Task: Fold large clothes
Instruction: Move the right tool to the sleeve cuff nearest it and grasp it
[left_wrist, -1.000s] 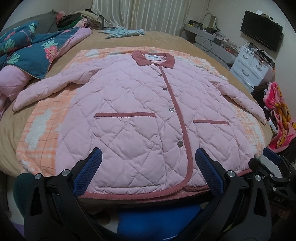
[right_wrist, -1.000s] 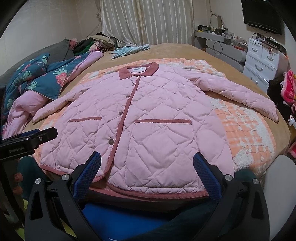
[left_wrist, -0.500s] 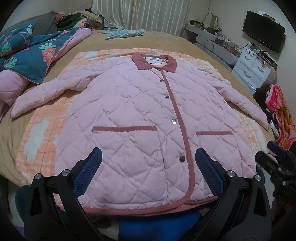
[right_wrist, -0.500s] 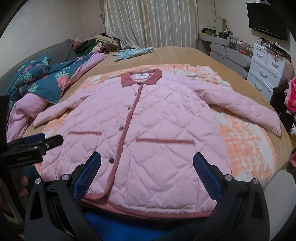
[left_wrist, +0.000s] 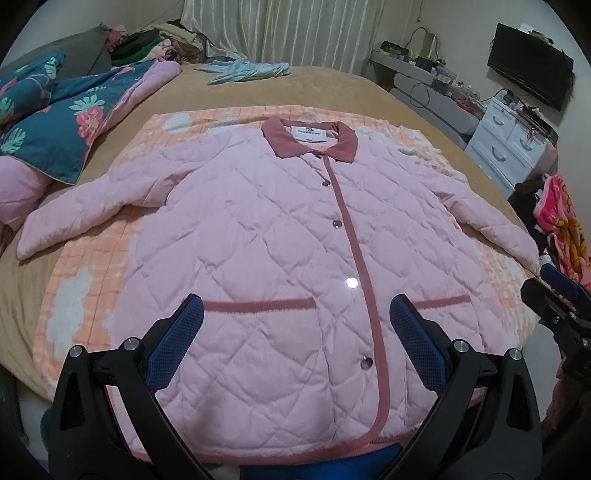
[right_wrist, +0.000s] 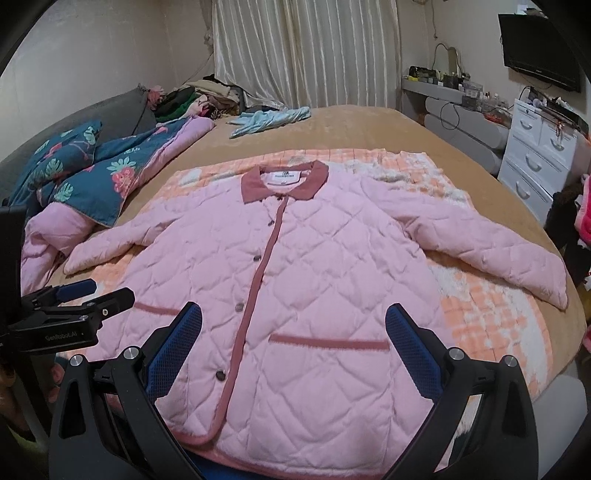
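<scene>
A pink quilted jacket with a dusty-rose collar and trim lies flat, front up and buttoned, on an orange checked blanket. Both sleeves spread out to the sides. My left gripper hovers open over the jacket's lower front, at pocket height, holding nothing. My right gripper is open too, above the hem area on the jacket's right half. The left gripper shows at the left edge of the right wrist view; the right gripper shows at the right edge of the left wrist view.
The bed has a tan cover. A blue floral quilt and a clothes pile lie at the far left, a light-blue garment near the curtains. White drawers and a wall TV stand to the right.
Both grippers have risen and moved forward over the jacket, from its hem edge to above the pockets. Both stay open. The jacket has not moved.
</scene>
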